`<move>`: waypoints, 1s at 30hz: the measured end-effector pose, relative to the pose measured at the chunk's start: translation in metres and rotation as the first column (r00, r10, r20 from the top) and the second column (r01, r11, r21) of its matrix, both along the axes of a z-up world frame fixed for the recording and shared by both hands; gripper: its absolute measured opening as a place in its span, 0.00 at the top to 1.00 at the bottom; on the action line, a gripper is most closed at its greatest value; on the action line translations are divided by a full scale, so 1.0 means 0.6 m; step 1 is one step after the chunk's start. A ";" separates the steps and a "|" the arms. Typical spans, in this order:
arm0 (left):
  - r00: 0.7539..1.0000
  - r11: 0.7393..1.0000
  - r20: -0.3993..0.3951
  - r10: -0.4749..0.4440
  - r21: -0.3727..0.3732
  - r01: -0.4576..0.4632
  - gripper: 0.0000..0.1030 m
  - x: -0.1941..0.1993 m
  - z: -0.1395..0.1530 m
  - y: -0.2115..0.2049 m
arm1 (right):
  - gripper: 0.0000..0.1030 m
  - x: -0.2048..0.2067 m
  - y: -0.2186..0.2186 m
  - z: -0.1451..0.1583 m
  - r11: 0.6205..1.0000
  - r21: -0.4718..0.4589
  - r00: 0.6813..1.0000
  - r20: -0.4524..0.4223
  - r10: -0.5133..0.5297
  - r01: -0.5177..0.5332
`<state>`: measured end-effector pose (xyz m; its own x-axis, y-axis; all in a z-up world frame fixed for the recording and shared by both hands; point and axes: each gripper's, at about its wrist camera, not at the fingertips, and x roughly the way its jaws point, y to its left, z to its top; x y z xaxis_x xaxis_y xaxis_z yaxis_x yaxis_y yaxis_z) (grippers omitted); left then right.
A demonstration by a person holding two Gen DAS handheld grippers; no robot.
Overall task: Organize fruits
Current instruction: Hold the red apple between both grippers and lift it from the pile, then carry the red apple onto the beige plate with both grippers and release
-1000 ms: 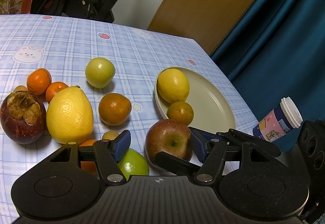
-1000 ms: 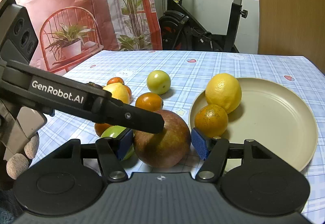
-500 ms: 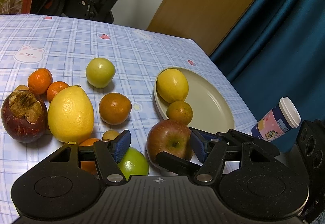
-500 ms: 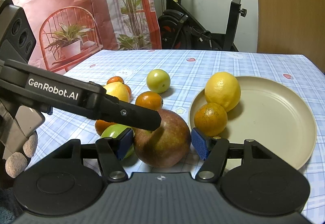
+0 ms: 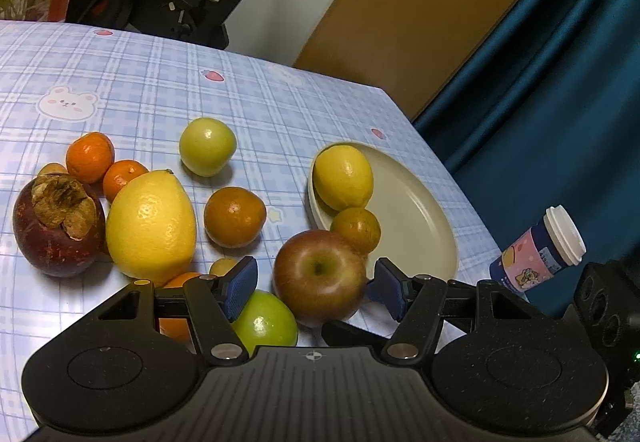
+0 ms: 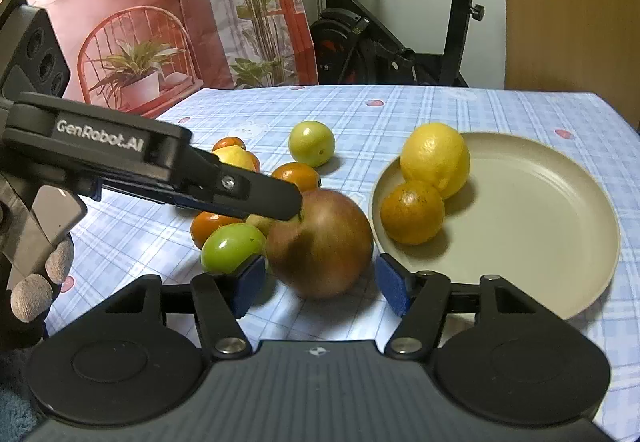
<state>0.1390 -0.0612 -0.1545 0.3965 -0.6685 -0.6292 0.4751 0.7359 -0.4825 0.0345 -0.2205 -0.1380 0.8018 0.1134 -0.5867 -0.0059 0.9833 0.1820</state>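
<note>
Both cams sit right behind their hand-held grippers, angled down, close over the worktop (image 5: pixel 132 81). Left one faces the blue curtain (image 5: pixel 552 89), right one the exercise bike (image 6: pixel 400 37). Both share the red apple (image 5: pixel 319 278) and plate (image 6: pixel 552 217).

A black exercise bike (image 6: pixel 404 41) stands behind the desk (image 5: pixel 160 81), whose cloth is blue plaid with bear faces and small strawberries; a second bike frame (image 5: pixel 224 1) shows in the left wrist view; a printed backdrop (image 6: pixel 160 1) of a red chair and potted plants hangs at the left; a teal curtain (image 5: pixel 560 81) hangs beside a wooden panel (image 5: pixel 420 9); a capped cup (image 5: pixel 540 250) sits beyond the desk's edge.
</note>
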 end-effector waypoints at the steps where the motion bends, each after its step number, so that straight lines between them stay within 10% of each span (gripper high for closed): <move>1: 1.000 1.000 -0.003 0.000 -0.001 0.000 0.35 0.001 -0.001 0.001 | 0.41 0.000 0.000 0.000 1.000 0.000 1.000 0.000 0.001 -0.001; 30: 0.989 0.988 0.100 -0.106 0.120 0.094 0.37 -0.016 0.014 -0.064 | 0.45 -0.022 -0.003 0.019 0.999 0.034 0.997 0.074 -0.001 -0.002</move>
<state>0.1296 -0.0997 -0.1460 0.3997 -0.6343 -0.6618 0.5929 0.7295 -0.3410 0.0210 -0.2225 -0.1266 0.8426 0.1329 -0.5218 -0.0212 0.9765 0.2146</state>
